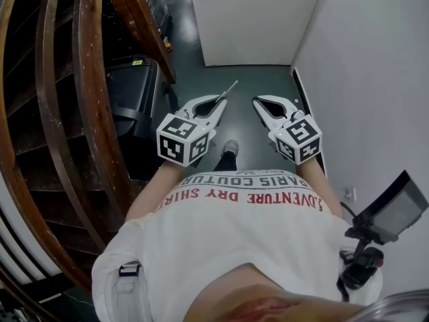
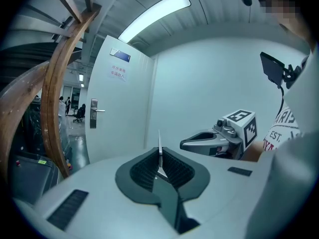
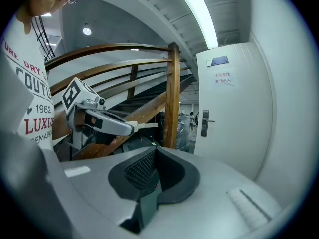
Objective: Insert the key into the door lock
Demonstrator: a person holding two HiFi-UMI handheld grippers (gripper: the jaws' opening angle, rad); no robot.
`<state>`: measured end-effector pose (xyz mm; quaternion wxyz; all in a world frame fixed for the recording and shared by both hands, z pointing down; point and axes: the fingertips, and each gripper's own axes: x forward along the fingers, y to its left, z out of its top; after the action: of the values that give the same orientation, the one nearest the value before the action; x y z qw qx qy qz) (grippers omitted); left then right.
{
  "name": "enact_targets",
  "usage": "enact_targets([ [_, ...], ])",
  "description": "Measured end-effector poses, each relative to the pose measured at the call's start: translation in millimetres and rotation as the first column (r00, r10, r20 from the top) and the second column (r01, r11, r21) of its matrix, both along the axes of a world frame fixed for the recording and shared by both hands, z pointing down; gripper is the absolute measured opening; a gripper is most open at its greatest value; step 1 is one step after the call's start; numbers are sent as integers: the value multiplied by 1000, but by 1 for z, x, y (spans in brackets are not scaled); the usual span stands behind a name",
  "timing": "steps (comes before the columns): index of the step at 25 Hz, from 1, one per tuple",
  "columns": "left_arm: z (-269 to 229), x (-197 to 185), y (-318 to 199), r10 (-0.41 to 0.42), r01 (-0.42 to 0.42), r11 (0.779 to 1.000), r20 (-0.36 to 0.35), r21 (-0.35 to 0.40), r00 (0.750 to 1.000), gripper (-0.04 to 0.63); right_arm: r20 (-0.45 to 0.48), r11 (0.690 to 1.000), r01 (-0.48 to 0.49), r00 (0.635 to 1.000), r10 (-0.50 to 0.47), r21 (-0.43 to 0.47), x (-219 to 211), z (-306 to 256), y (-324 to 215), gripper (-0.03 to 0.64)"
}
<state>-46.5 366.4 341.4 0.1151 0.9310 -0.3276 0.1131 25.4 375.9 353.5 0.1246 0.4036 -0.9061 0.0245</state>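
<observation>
Metal, thin and pale, the key (image 2: 160,151) stands pinched between the ribbed dark pads of the left tongs (image 2: 160,157), its blade sticking out past their tips and aimed towards the white door (image 2: 119,108). In the head view the key (image 1: 226,91) slants forward from the left tongs (image 1: 220,100) over the dark floor (image 1: 251,79), well short of the door (image 1: 255,19). The right gripper view shows the same key (image 3: 144,125) jutting level from the left tongs (image 3: 130,128).

The right tongs (image 3: 152,159) are pressed together with nothing between them. They are held just beside the left pair, not touching it, seen in the head view at (image 1: 259,103) and in the left gripper view at (image 2: 183,144).

The lock plate with its lever handle (image 2: 93,112) sits near the door's edge; a lit corridor shows beside that edge. In the right gripper view the handle (image 3: 205,123) is likewise well apart from both tongs.

A curved wooden stair railing (image 1: 87,79) rises on the left, and a plain pale wall (image 1: 375,79) closes the right. The person's white printed T-shirt (image 1: 248,227) fills the lower head view, with one shoe (image 1: 230,148) on the floor below the tongs. A long ceiling light (image 2: 154,14) glows overhead.
</observation>
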Motion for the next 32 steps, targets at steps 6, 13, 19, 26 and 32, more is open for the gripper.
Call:
enact_targets([
  [6, 25, 0, -61, 3, -4, 1000, -13, -21, 1000, 21, -2, 999, 15, 1000, -15, -39, -6, 32, -53, 2],
  [13, 56, -2, -208, 9, -10, 998, -22, -56, 1000, 21, 8, 998, -22, 1000, 23, -62, 0, 57, -199, 2],
  [19, 61, -6, -369, 7, -9, 998, -30, -68, 1000, 21, 19, 997, -55, 998, 56, -61, 4, 57, -359, 2],
  [26, 35, -7, -494, 7, -7, 1000, -36, -16, 999, 21, 23, 997, -73, 997, 73, 3, 9, 31, -483, 2],
  [32, 19, -6, -541, -13, 13, 1000, -46, 12, 999, 21, 14, 998, -46, 999, 46, 40, 9, 18, -524, 2],
])
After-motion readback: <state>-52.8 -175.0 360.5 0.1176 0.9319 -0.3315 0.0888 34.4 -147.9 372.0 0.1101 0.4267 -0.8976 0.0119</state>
